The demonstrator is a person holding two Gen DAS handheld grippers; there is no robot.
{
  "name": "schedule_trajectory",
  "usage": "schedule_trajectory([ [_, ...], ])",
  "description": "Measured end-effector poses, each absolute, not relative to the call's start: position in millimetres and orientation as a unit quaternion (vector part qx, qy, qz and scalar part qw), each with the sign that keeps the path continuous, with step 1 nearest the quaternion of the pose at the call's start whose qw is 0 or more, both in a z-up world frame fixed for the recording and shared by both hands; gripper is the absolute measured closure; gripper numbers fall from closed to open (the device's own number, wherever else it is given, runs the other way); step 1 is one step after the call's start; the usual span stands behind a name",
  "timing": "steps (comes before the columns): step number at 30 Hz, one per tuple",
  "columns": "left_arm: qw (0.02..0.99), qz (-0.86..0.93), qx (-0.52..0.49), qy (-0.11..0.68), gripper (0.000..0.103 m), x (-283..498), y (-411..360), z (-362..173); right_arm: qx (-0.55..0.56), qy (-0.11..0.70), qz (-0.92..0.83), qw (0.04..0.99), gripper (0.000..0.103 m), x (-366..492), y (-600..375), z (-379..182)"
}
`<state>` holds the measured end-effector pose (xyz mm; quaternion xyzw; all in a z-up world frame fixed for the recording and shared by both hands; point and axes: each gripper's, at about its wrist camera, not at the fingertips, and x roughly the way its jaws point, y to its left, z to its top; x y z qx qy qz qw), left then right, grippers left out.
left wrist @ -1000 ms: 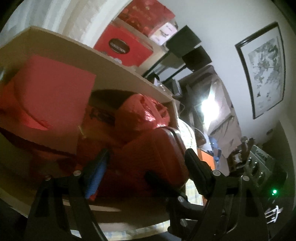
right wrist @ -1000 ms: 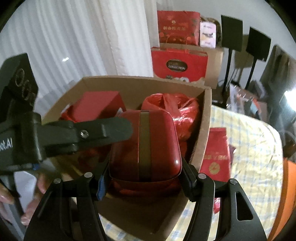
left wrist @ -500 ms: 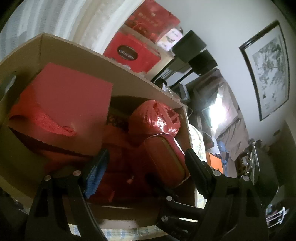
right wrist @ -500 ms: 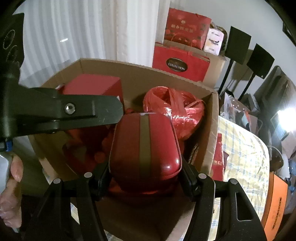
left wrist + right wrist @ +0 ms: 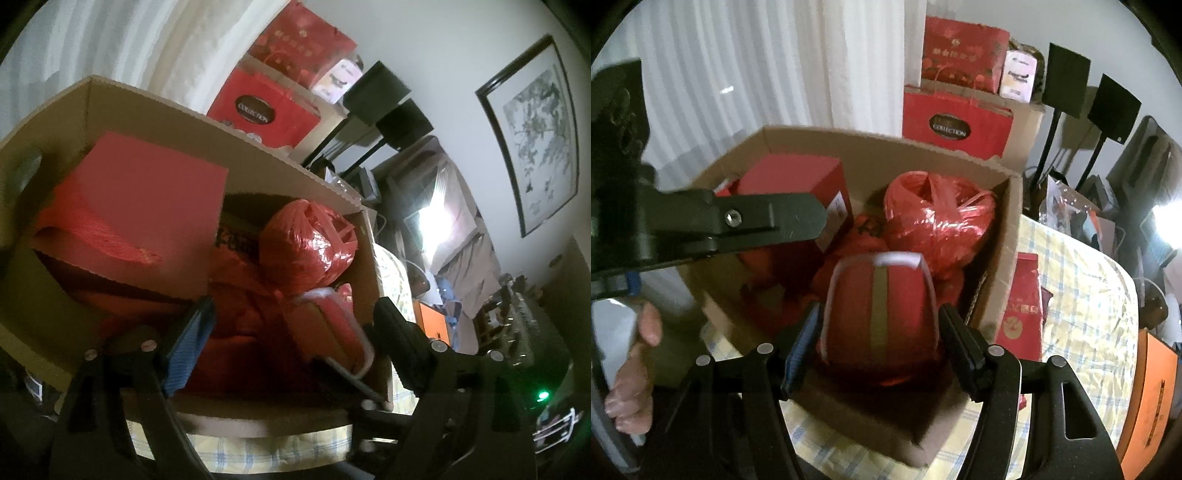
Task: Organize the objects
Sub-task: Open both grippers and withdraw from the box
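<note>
Left wrist view: we look along the left gripper (image 5: 291,325), its jaws apart and just lately widening, nothing pressed between them; behind the gap lie the red contents of the cardboard box (image 5: 155,110), which fills the left and centre of the frame. Inside we note a flat red carton (image 5: 147,206) at left, a ball of red plastic ribbon (image 5: 310,240) at centre, and the red rounded case (image 5: 325,328) low at centre right against the box's right wall. A framed picture (image 5: 535,125) hangs at upper right. Right wrist view: the right gripper (image 5: 879,332) is clamped on the red rounded case (image 5: 879,310), a pad on each flank, the gold stripe facing us; the case sits within the near part of the box (image 5: 1004,236), ribbon ball (image 5: 938,218) just behind it. The left gripper's finger (image 5: 768,218) crosses from the left edge over the carton (image 5: 798,177); a hand (image 5: 635,369) shows at lower left. Checked tablecloth (image 5: 1082,295) at right
</note>
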<state>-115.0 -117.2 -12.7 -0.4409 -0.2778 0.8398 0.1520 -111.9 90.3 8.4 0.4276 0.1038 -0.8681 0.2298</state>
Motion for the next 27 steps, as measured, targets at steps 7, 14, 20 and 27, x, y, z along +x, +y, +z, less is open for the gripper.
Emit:
schedule_trajectory([
  [7,0.146,0.852,-0.438,-0.248,0.012,-109.0,-107.4,-2.6,0.405,0.084,-0.885,0.216,0.032,-99.3,115.8,36.0],
  [14,0.137,0.867,-0.432,-0.206,0.011,-95.5,-91.4,9.4,0.400,0.063,-0.893,0.198,0.030,-89.1,141.9,43.6],
  [20,0.130,0.881,-0.423,-0.170,0.011,-83.1,-75.6,20.9,0.398,0.051,-0.897,0.185,0.030,-82.8,161.7,45.7],
  [27,0.129,0.889,-0.416,-0.139,0.011,-72.3,-57.0,30.2,0.391,0.044,-0.903,0.174,0.029,-73.5,179.1,52.2],
])
